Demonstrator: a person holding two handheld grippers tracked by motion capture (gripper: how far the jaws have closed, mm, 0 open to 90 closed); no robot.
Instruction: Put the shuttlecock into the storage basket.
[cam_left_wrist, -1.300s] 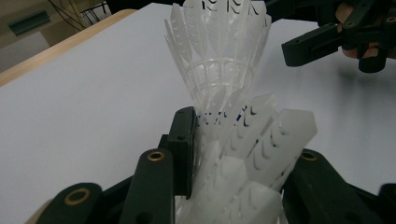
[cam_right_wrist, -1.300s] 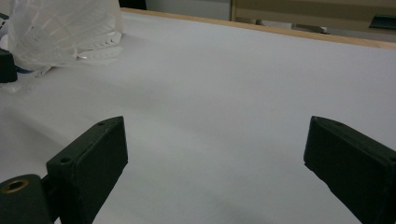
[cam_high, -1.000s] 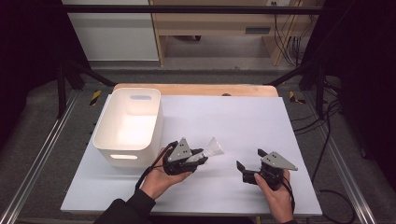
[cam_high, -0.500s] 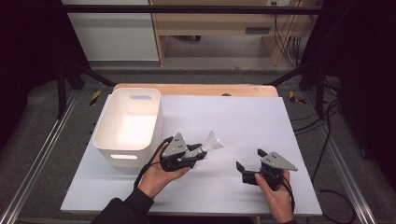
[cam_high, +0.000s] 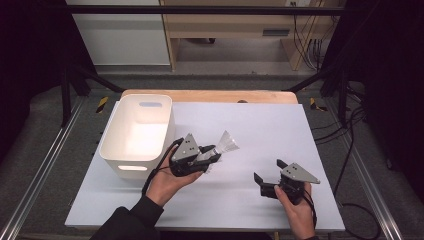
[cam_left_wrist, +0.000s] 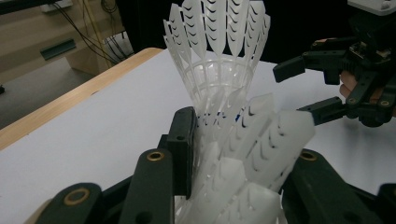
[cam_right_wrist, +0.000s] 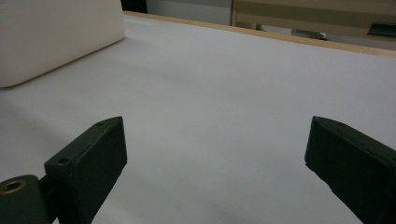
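1. 2 shuttlecocks (cam_left_wrist: 233, 140), white plastic and nested into 1 stack, are sitting clamped in the left gripper (cam_high: 210, 156), just right of the white bin (cam_high: 137, 132).
2. Their long axis is pointing away from the bin, skirt end (cam_high: 227, 142) flaring outward past the jaws and lifted off the white tabletop (cam_high: 270, 125).
3. Judging by this, the next move is hinging on swinging that stack back left, since the bin is lying behind the jaws.
4. Well right of the bin, the right gripper (cam_high: 267, 181) is idling with jaws spread wide, gripping nothing; the left hand (cam_high: 167, 180) is nearer.
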